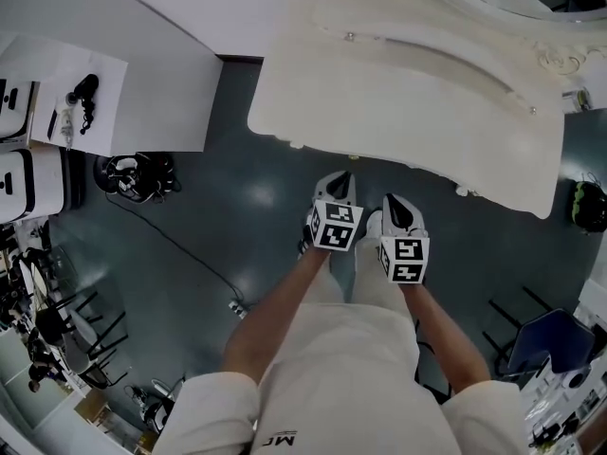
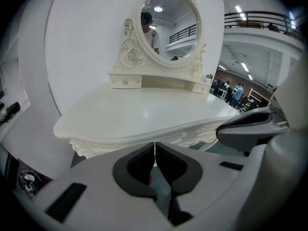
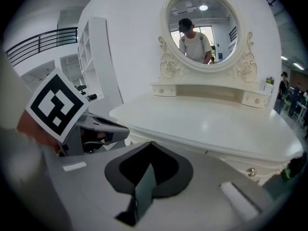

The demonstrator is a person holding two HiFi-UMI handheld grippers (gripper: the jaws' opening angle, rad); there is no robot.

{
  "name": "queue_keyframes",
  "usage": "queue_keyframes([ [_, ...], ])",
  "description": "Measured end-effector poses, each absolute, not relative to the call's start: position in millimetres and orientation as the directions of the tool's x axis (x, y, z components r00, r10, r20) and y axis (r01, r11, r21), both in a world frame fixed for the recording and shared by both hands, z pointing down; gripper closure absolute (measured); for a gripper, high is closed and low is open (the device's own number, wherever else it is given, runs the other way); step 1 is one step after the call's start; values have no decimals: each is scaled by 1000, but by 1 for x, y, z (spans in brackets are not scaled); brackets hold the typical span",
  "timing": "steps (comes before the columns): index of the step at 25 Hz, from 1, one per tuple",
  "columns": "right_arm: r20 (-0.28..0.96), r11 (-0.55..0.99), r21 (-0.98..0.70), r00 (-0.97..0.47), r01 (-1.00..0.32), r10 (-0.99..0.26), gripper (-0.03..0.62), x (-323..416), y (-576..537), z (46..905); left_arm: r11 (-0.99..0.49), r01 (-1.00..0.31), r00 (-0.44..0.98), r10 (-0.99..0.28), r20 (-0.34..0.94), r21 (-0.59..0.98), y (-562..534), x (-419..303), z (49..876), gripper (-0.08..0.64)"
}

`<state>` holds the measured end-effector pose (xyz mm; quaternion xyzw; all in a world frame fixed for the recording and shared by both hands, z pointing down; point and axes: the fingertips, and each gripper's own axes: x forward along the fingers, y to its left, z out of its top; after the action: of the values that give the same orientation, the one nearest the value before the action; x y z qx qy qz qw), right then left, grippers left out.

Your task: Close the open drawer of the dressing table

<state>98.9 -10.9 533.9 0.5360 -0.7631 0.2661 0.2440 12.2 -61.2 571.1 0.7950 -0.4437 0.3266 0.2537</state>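
Head view looks steeply down on a dark grey-blue floor (image 1: 218, 207), with the cream dressing table (image 1: 398, 112) filling the upper right, its curved worktop (image 1: 379, 83) bare and glossy. In the left gripper view an oval mirror (image 2: 169, 25) in a carved frame stands upright at the back of the worktop, above a low shelf with small drawers (image 2: 126, 82) at its ends; a person in a white shirt is reflected in the glass.

Both grippers are held side by side just in front of the table's front edge, clear of it. The left gripper (image 1: 340, 180) has its fingers clenched together on nothing, only a thin seam showing between them in its own view. The right gripper (image 1: 394, 202) is likewise closed and empty. Each carries a marker cube (image 1: 337, 226) near the hand.

In the right gripper view the drawer (image 3: 240, 165) sits under the worktop's front edge, apparently level with the carved apron, with a small metal knob (image 3: 249, 171) on it. A thin cable (image 1: 180, 249) trails across the floor at left.
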Motion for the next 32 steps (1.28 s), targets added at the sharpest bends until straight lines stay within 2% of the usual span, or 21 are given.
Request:
queue_keyframes([
  [6, 627, 292, -143, -315, -946, -713, 592, 95, -12, 503, -455, -885, 380, -582, 719, 100, -56, 6, 531, 551],
  [16, 569, 311, -154, -341, -938, -748, 592, 92, -15, 439, -508, -850, 466, -607, 644, 136, -40, 14, 451, 551],
  [32, 379, 291, -176, -338, -940, -862, 592, 59, -12, 340, -598, -798, 575, -721, 386, 72, -32, 1, 326, 551],
])
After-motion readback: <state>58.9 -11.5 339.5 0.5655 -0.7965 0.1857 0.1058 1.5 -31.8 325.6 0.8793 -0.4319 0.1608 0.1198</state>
